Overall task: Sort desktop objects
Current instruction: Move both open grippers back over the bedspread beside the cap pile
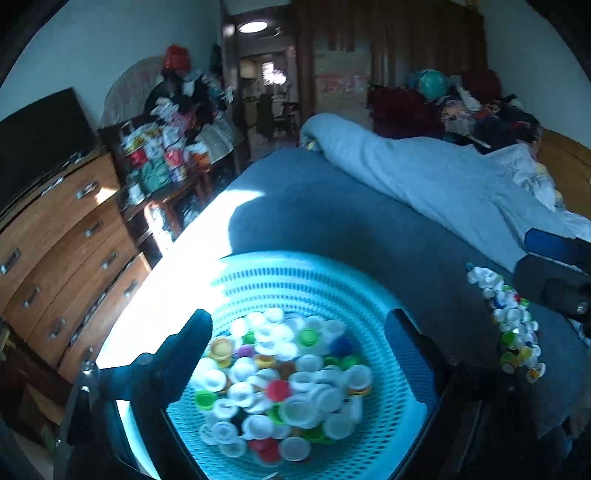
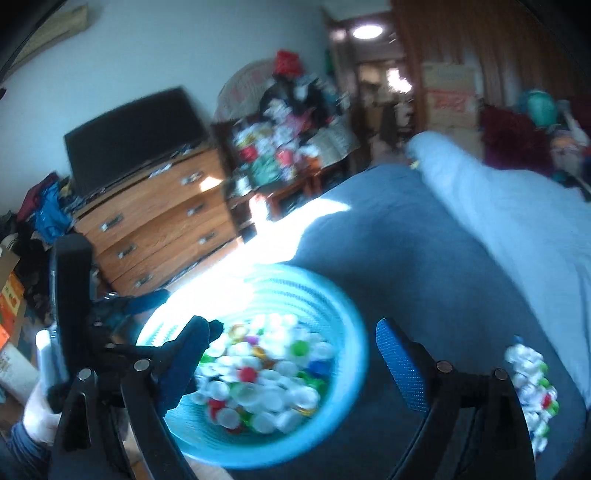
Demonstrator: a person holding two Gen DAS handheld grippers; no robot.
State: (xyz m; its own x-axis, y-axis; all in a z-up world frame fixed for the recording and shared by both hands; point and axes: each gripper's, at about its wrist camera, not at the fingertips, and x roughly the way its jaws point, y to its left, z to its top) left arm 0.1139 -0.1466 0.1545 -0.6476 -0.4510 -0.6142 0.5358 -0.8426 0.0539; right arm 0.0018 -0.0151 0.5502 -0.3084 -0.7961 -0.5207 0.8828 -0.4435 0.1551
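Both claws hang released: my left gripper and right gripper gape over the turquoise basket of bottle caps; more loose caps, perhaps unsorted, lie on the bed.

- Wooden chest of drawers with metal handles, against the white wall.
- Flat black television screen on top of it.
- Low wooden side table heaped with colourful packets and clothes, beside the drawers.
- Dark grey-blue bedspread, sunlit patch at near corner.
- Pale blue rumpled duvet along far side.
- Round ceiling lamp lit beyond doorway.
- Teal ball among piled clothes.
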